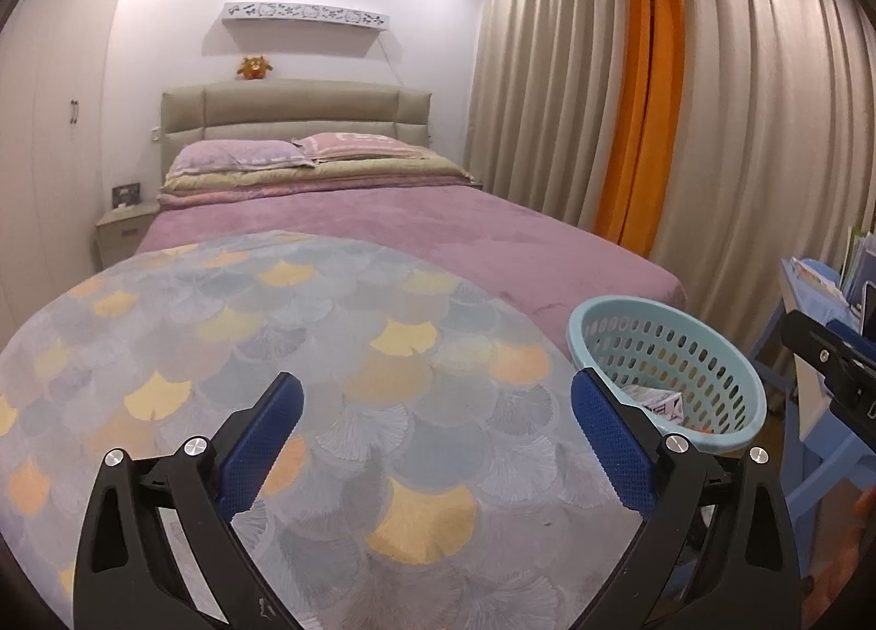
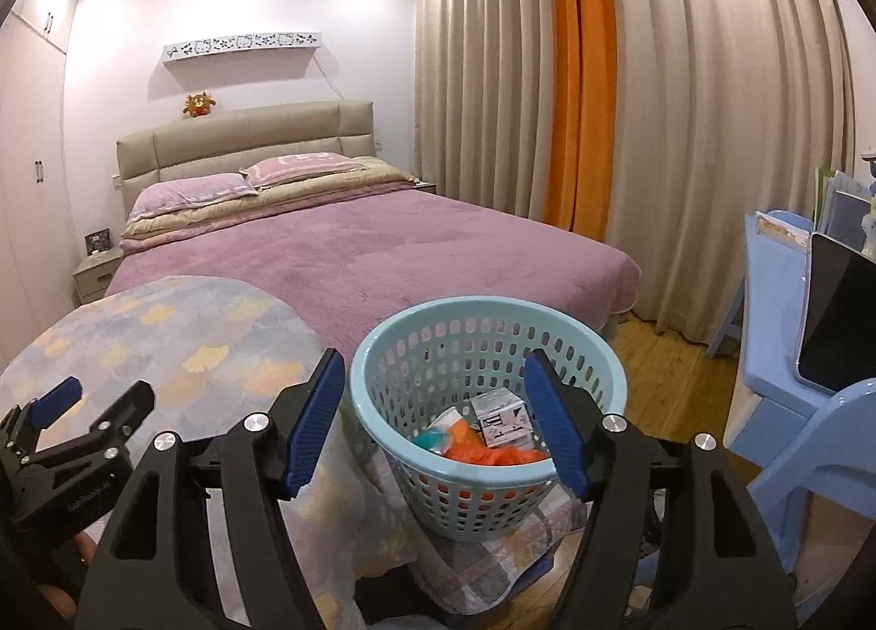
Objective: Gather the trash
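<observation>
A bedroom with a purple-covered bed (image 1: pixel 383 225) and beige curtains (image 1: pixel 766 110) lies ahead; a round scale-patterned cloth (image 1: pixel 274 356) fills the foreground. The left tool (image 1: pixel 436 430) hangs over that cloth, jaws spread wide with nothing between them. The light blue basket (image 2: pixel 378 356) stands just right of the cloth, holding a small white box (image 2: pixel 501 419) and orange trash (image 2: pixel 503 457). The right tool (image 2: pixel 432 419) frames the basket, open and empty.
</observation>
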